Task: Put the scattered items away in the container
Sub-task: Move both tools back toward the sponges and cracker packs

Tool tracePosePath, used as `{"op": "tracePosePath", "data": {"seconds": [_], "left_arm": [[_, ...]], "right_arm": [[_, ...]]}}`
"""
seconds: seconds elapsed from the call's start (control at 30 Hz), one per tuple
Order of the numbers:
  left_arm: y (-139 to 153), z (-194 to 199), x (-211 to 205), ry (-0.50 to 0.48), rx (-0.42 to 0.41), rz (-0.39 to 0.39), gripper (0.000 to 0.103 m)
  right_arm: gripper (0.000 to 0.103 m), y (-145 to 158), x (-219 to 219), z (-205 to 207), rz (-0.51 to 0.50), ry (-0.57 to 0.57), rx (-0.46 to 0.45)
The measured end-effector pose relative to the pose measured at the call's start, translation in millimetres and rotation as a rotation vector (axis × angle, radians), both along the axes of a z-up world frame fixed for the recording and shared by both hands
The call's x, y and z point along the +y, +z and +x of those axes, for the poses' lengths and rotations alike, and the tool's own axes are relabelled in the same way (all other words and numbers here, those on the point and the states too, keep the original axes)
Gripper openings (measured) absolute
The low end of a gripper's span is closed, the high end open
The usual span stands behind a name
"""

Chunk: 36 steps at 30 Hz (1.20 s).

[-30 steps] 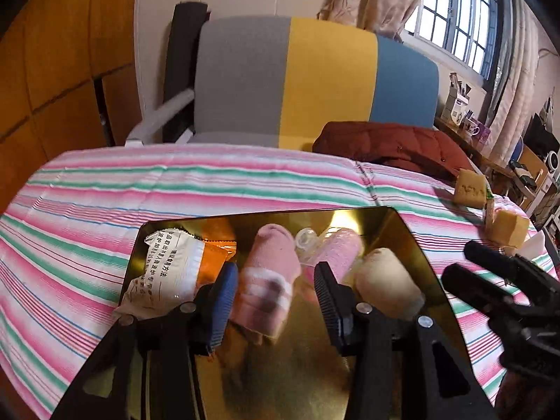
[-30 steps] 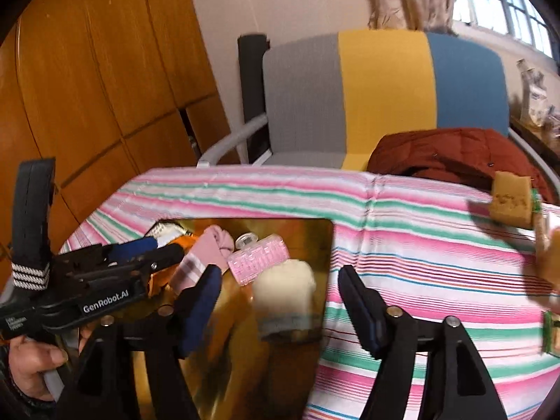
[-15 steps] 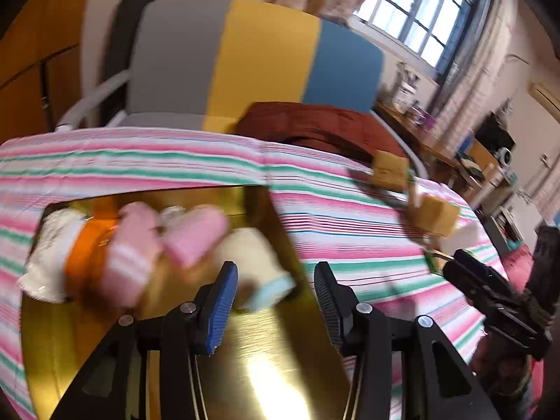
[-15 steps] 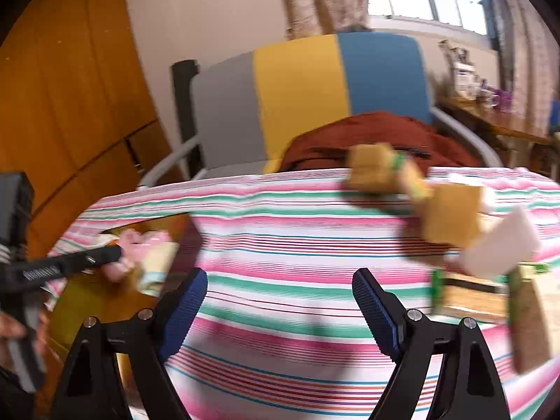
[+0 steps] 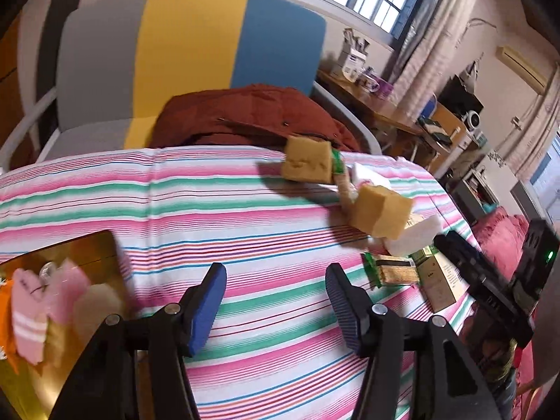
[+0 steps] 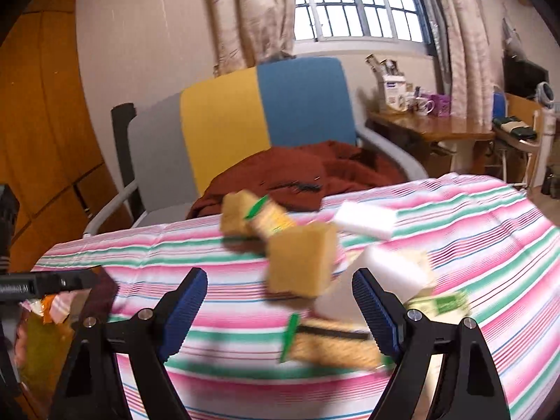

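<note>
Left gripper (image 5: 274, 306) opening over bare striped cloth (image 5: 245, 210), nothing between its fingers, gold tray (image 5: 87, 248) of socks showing fully only here, right gripper (image 6: 280, 311) spread wide, empty, facing blurred sponges (image 6: 301, 262)

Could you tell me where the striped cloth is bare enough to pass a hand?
The striped cloth lies bare between the gold tray and the yellow sponges. It is crowded on the far side: sponges, white blocks and green packets lie close together.
</note>
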<state>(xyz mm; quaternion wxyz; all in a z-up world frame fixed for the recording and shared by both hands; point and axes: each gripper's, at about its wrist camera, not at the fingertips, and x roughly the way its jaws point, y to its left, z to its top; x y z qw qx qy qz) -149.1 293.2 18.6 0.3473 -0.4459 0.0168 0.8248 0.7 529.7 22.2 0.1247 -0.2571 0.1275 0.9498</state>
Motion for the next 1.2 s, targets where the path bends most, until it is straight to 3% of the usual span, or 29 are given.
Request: {"op": "tracePosePath", "data": {"seconds": [0.27,0.6,0.7,0.9,1.2], "left_arm": [[-23,8,42,-0.081,-0.03,-0.014,0.06],[-55,21,60,-0.105,-0.067,-0.087,0.06],[-61,29,66,-0.124,-0.055,-0.114,0.06],[-65,37,71,-0.147,-0.058,-0.119,0.06],[-65,54,95,-0.245,-0.008,-0.148,0.06]], "right_arm": [[0.092,17,74,-3,-0.185,0.043,-0.11],[0.092,-1,118,-10,-0.198,0.149,-0.254],[0.092,-17,124,-13,-0.199,0.175,-0.368],[0.092,-47,111,-11,-0.066,0.124,-0.59],[0.092,-63,98,3,-0.043,0.126,-0.674]]}}
